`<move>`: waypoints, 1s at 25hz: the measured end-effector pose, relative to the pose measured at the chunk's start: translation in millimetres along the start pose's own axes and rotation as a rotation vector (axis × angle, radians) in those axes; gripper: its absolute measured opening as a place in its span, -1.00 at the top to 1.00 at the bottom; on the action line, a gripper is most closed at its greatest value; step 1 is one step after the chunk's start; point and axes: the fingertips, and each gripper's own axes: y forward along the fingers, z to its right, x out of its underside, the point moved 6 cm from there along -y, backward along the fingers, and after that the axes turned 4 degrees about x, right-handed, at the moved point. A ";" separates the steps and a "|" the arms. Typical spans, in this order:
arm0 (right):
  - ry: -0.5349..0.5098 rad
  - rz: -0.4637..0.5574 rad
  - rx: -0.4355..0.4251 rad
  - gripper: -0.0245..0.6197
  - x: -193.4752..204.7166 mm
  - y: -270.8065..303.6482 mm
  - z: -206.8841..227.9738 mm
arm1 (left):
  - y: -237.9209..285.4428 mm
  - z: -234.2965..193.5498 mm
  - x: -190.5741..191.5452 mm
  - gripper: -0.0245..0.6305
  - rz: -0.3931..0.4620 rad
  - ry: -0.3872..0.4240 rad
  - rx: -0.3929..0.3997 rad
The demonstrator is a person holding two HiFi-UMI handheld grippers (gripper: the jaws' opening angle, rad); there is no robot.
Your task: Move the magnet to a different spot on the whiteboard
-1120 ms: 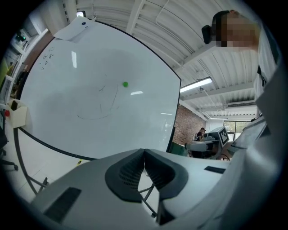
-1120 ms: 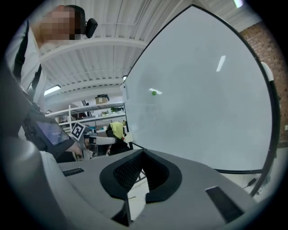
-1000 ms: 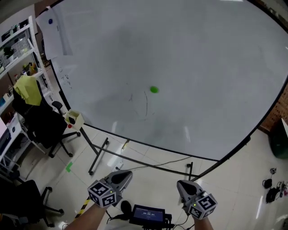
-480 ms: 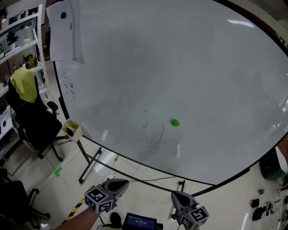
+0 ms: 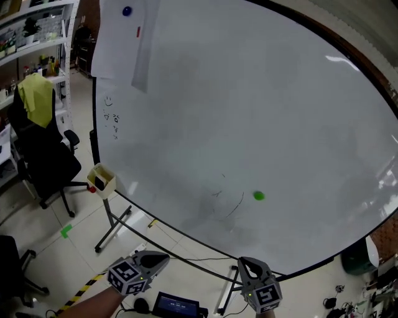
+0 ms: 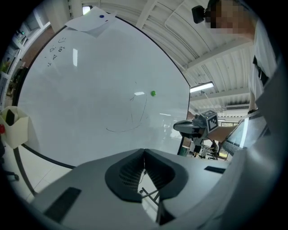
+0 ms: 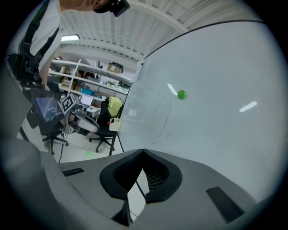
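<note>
Closer they came: over the last second the whiteboard [image 5: 261, 93] had swelled in the head view and the green magnet [image 5: 259, 196] had slid from the middle of the picture down toward the lower right, while both grippers stayed low at the bottom edge. The left gripper [image 5: 163, 258] was clenched on nothing, its jaw tips pressed together with only floor and board stand showing past them. The right gripper [image 5: 247, 264] was the same, jaws closed and empty. The green magnet sat stuck on the lower part of the whiteboard, just right of some faint curved pen strokes [image 5: 231, 208], above the right gripper and well apart from both. A small lit screen [image 5: 176, 305] showed between the two grippers. Up at the board's top left corner a blue magnet [image 5: 127, 10] pinned a sheet of paper [image 5: 118, 49]. Left of the board stood a black office chair [image 5: 46, 164] with a yellow cloth [image 5: 36, 102] draped over its back, and a small beige box [image 5: 101, 180] hung at the board's lower left edge.
</note>
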 end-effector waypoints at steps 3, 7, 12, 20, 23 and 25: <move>-0.155 -0.031 0.007 0.83 -21.2 17.6 3.6 | -11.6 -13.1 1.3 0.84 0.015 -0.013 -0.019; -0.350 -0.089 0.016 0.83 -39.1 36.6 7.5 | -21.2 -27.3 0.9 0.84 0.028 -0.013 -0.028; -0.497 -0.136 0.103 0.83 -71.0 47.1 25.4 | -26.7 -38.5 -12.4 0.84 0.015 0.030 -0.010; -0.697 -0.156 0.238 0.79 -113.2 54.0 44.7 | -34.2 -39.0 -19.7 0.84 0.011 0.046 0.003; -0.760 -0.147 0.300 0.76 -131.4 54.6 50.4 | -34.2 -32.8 -15.2 0.84 0.010 0.041 0.019; -0.793 -0.141 0.337 0.75 -140.0 55.8 53.1 | -34.7 -32.0 -13.3 0.84 0.014 0.033 0.023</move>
